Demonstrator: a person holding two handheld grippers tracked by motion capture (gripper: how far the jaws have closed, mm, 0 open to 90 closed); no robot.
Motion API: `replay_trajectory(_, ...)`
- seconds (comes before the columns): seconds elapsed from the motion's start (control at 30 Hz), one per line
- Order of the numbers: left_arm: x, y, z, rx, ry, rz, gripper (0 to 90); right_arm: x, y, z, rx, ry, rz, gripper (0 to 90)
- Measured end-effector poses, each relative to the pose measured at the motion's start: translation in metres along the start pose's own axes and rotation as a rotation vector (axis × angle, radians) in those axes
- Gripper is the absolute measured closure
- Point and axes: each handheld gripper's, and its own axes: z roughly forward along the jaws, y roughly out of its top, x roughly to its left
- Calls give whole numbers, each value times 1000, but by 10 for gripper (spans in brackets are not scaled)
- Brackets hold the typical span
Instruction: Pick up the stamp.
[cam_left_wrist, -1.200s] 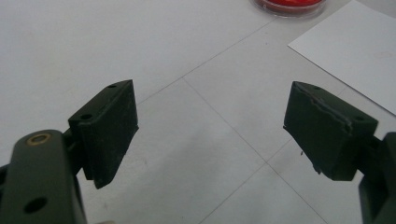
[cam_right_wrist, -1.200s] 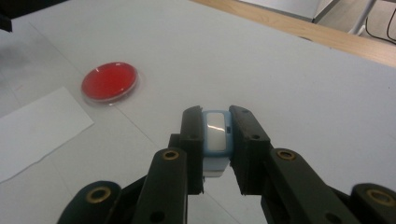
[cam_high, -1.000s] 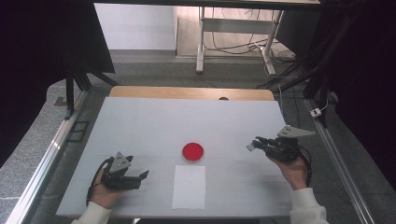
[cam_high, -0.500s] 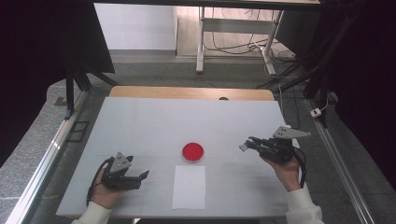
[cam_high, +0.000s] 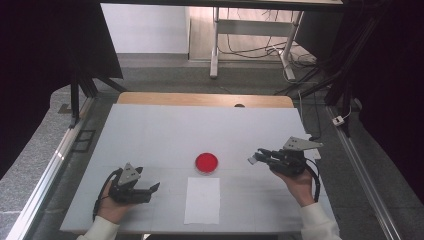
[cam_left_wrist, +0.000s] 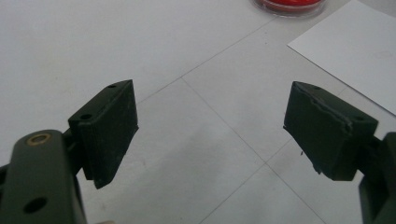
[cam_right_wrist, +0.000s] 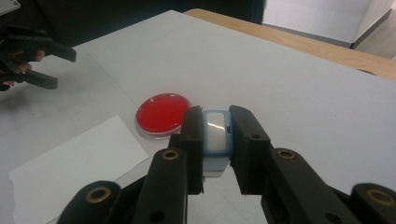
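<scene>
1. Since the earlier frame, our right gripper (cam_high: 256, 157) has slid a little way toward the middle of the table, closer to the red dish (cam_high: 206, 163); our left gripper (cam_high: 152, 189) has kept its place.
2. We hold a small stamp-like block (cam_right_wrist: 216, 140) clamped between the right jaws, just beside the dish in the right gripper view yet clearly apart from it in the high view.
3. Our left jaws stand wide apart with nothing between them, resting low near the white paper sheet (cam_high: 202, 200).
4. As we judge it, the pick-up is done: the block is in hand. Left to do seems to be bringing it to the dish and then to the sheet; neither shows any mark yet.
5. The block has a pale blue, rounded plastic rim around a glossy whitish face.
6. The dish is round, shallow and clear-walled, its filling flat, smooth and bright red.
7. The sheet is thin, matt and rectangular, lying flat on the table (cam_high: 150, 130), whose top is pale grey with faint seam lines.
</scene>
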Motion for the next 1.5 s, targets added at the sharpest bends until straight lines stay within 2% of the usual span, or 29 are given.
replay_trajectory(0.37,-1,0,1,0,3,2,176,14,2,13,-3,21,-19,753)
replay_trajectory(0.8,0,1,2,-6,5,-2,177,28,7,23,-35,34,-31,753)
replay_trajectory(1.1,1,1,1,-22,17,-15,177,45,14,38,-55,71,-38,753)
replay_trajectory(1.5,0,1,0,-30,19,-9,178,65,13,55,-47,107,-60,753)
